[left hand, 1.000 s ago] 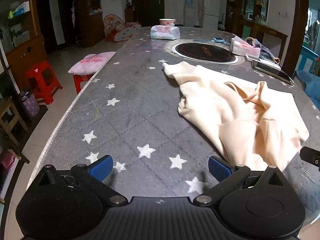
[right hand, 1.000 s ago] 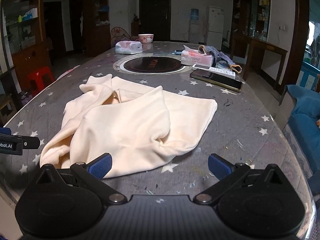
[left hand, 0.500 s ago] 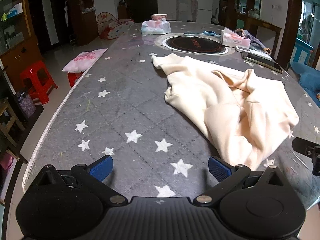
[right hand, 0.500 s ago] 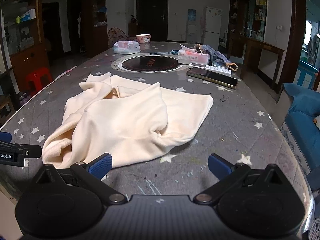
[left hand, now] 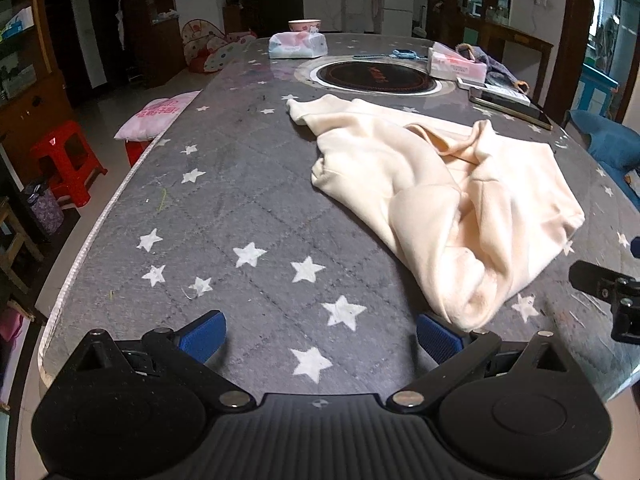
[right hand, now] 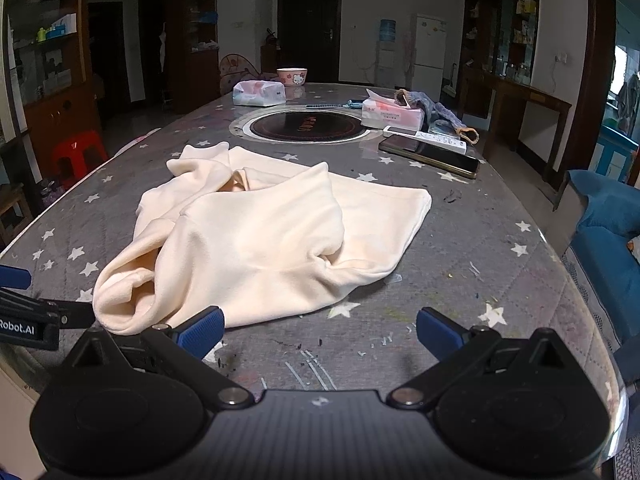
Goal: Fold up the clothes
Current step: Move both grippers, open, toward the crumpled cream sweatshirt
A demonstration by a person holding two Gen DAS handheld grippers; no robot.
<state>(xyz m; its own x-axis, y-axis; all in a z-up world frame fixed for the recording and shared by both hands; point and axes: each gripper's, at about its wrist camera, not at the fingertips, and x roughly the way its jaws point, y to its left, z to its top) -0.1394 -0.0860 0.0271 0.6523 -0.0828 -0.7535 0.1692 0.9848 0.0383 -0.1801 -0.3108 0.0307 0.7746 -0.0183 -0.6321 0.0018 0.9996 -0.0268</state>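
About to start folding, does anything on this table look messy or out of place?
Yes: the cream garment lies crumpled and bunched, not flat. Small scraps and scratch marks litter the star-print tablecloth near its front edge.

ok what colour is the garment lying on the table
Plain pale cream, no print. The garment shows best in the right wrist view.

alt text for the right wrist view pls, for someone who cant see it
A crumpled cream garment lies on a grey star-patterned table, just ahead of the open, empty right gripper. Farther back sit a round black cooktop, a phone and tissue packs; the left gripper shows at the left edge.
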